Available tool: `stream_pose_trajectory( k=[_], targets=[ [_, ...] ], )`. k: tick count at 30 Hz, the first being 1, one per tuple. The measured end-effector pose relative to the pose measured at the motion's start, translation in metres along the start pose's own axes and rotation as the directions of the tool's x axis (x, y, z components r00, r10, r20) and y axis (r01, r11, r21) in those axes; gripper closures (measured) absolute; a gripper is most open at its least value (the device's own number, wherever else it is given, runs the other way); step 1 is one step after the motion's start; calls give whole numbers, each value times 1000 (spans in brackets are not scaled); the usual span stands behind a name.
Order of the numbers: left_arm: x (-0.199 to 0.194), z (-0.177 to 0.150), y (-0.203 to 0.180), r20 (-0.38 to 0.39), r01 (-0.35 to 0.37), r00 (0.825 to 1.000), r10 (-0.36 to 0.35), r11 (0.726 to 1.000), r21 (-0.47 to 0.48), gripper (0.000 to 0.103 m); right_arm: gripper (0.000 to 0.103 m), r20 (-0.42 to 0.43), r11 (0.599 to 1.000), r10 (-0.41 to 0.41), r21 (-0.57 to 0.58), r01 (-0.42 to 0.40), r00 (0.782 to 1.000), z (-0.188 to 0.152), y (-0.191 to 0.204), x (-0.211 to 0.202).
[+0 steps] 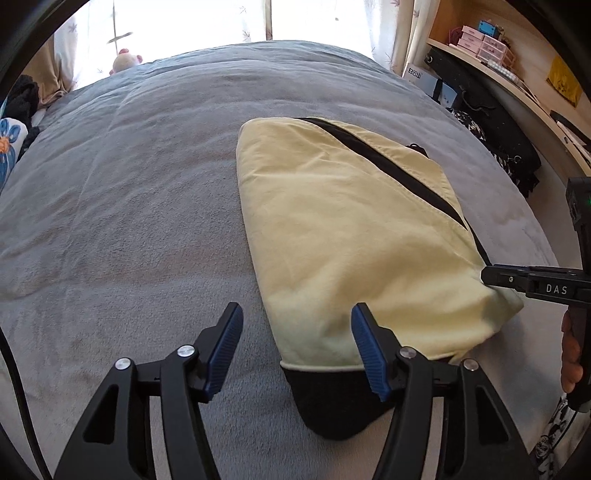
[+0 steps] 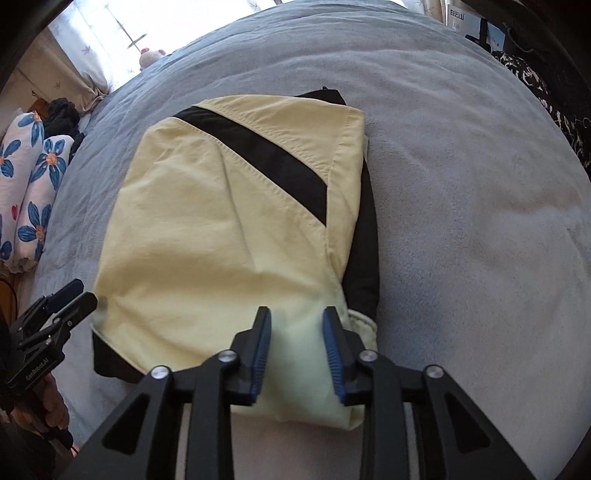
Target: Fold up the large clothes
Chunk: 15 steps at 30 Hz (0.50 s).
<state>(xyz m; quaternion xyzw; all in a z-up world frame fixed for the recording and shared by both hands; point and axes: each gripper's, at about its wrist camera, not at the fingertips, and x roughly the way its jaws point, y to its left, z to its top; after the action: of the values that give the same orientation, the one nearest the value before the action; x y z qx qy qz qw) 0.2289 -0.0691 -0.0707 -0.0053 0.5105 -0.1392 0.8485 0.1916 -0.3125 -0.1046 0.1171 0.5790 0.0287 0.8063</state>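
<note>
A: Where's the garment?

B: The folded yellow jacket (image 2: 221, 236) lies on the bed, under and ahead of the right hand-held gripper (image 2: 297, 332), whose jaws stand apart over its near edge, pinching nothing. The left hand-held gripper (image 1: 295, 350) is spread at the near left corner, also empty.

A: Risks?

B: A blue pad (image 2: 332, 350) could snag the loose edge and pull the fold open, I'd judge.

A: Surface?

B: Soft grey blanket (image 1: 129, 184); bright window curtains (image 1: 314, 18) ahead, floral pillows (image 2: 29, 184) left.
</note>
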Motion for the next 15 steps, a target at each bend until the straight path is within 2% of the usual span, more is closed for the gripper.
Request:
stream_pose_trajectory(
  k=[7,11,15],
  targets=[
    [-36,-11,6,21,-1,1000,1,1000,-13,32,70,23,999,48,-21,-47,999,-18,20,-34],
    [-54,-20,11,17,17,1000,-16,999,-40,31,53,37,998,63,-32,-62,997,-31,31,-52],
    [-71,-30,13,19,11,1000,-10,999,-49,31,52,49,995,86,-49,-83,995,-43,40,-69]
  ],
)
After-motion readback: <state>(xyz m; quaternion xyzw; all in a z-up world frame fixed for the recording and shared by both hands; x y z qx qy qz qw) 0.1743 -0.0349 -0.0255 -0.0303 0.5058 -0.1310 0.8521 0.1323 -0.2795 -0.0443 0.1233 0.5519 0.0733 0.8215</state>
